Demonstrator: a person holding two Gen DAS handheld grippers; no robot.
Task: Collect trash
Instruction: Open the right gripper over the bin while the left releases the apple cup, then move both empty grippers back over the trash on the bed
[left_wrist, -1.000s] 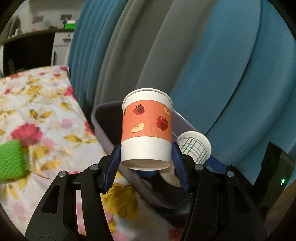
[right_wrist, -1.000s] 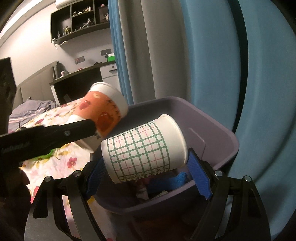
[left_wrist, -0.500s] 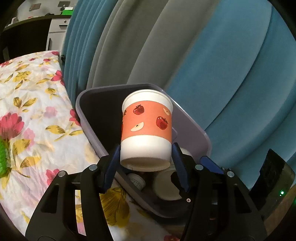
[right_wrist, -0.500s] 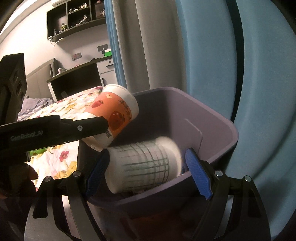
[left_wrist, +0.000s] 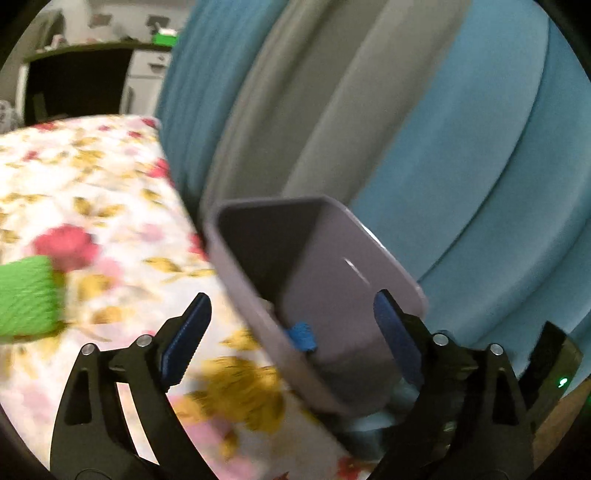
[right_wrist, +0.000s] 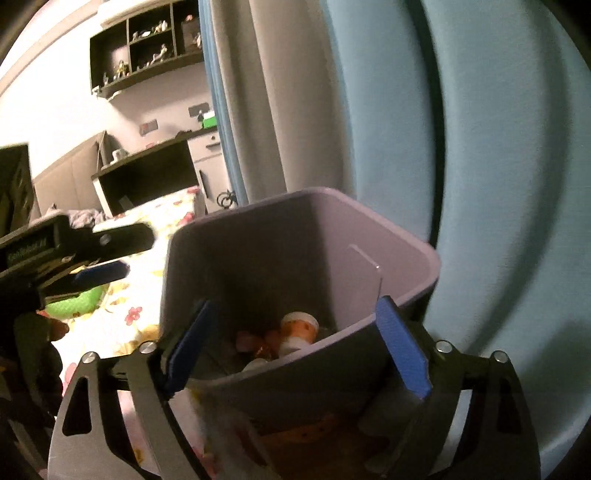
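My right camera is looking down into the smooth grey plastic trash bin, where an orange-and-white paper cup is lying among other trash at the bottom. My left camera is showing only a blue crumpled scrap inside, and a green knitted thing on the flowered bed sheet. My left gripper and right gripper are both opening wide, holding nothing.

Grey-lilac bin, flowered bedspread (red, yellow on white), blue curtain.
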